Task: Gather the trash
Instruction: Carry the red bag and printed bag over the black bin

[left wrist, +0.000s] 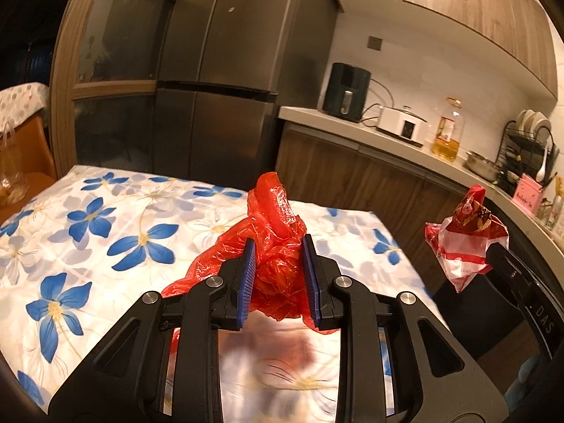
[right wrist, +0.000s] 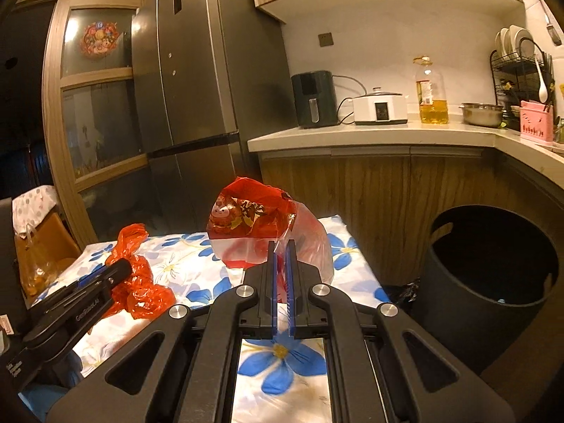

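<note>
Two pieces of rubbish ride above a table draped in a white cloth printed with blue flowers [left wrist: 105,218], each pinched in a hand-held tool. The left gripper [left wrist: 278,250] is clamped on a crumpled red thin-film plastic bag [left wrist: 275,232], its blue pads pressing a gathered wad while loose folds spill out to the left and a twisted tail stands upward and slightly away. The right gripper [right wrist: 281,246] has its jaws drawn almost together on a pleat of a red-and-clear printed plastic wrapper [right wrist: 257,232], which balloons above and beyond the tips, its long axis rising up and away. Both look feather-light, limp and slippery; a bite on bunched, layered film seems safer than on a single sheet, which could slide free or tear. A round dark bin [right wrist: 490,264] gapes open beside the table's right edge, under the wooden counter, the likely destination, though neither piece is over it yet.
</note>
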`<action>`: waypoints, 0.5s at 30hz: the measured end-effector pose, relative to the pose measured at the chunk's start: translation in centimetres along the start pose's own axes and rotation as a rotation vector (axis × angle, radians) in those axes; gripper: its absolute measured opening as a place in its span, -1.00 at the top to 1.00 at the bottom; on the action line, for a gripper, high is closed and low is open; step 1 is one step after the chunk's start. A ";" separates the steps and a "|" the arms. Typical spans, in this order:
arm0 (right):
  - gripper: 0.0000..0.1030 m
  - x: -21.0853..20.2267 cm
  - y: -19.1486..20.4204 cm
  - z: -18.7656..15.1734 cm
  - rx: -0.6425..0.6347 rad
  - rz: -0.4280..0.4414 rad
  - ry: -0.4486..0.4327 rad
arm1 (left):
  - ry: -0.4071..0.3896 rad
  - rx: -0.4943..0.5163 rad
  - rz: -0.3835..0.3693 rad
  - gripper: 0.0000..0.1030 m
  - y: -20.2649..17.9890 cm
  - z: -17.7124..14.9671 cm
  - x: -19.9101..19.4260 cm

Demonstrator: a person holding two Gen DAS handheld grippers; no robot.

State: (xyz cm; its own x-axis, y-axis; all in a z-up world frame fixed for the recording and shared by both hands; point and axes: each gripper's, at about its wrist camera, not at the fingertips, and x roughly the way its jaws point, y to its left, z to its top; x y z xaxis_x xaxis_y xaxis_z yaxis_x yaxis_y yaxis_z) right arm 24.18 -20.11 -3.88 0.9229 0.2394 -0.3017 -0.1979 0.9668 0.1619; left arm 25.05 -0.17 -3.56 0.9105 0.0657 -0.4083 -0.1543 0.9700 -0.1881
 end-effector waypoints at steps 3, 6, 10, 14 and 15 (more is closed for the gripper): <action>0.91 -1.3 -1.0 0.3 0.006 -0.018 -0.019 | -0.014 0.022 -0.020 0.52 -1.6 0.1 -0.9; 0.91 -2.4 -2.4 0.9 0.013 -0.038 -0.039 | -0.024 0.043 -0.049 0.52 -3.7 0.2 -1.6; 0.91 -3.9 -4.2 1.3 0.024 -0.071 -0.064 | -0.037 0.079 -0.091 0.52 -6.6 0.3 -2.2; 0.91 -5.2 -6.0 1.6 0.033 -0.109 -0.085 | -0.040 0.108 -0.134 0.52 -9.2 0.2 -2.4; 0.91 -5.5 -6.5 1.7 0.036 -0.121 -0.091 | -0.040 0.114 -0.144 0.52 -9.9 0.2 -2.5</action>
State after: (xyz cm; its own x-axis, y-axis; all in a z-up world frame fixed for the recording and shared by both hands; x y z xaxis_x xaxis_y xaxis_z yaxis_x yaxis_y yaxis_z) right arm 20.93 -27.91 -1.68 0.9658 0.1103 -0.2348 -0.0725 0.9838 0.1639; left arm 24.38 -9.86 -0.53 0.9349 -0.0691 -0.3482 0.0215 0.9901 -0.1389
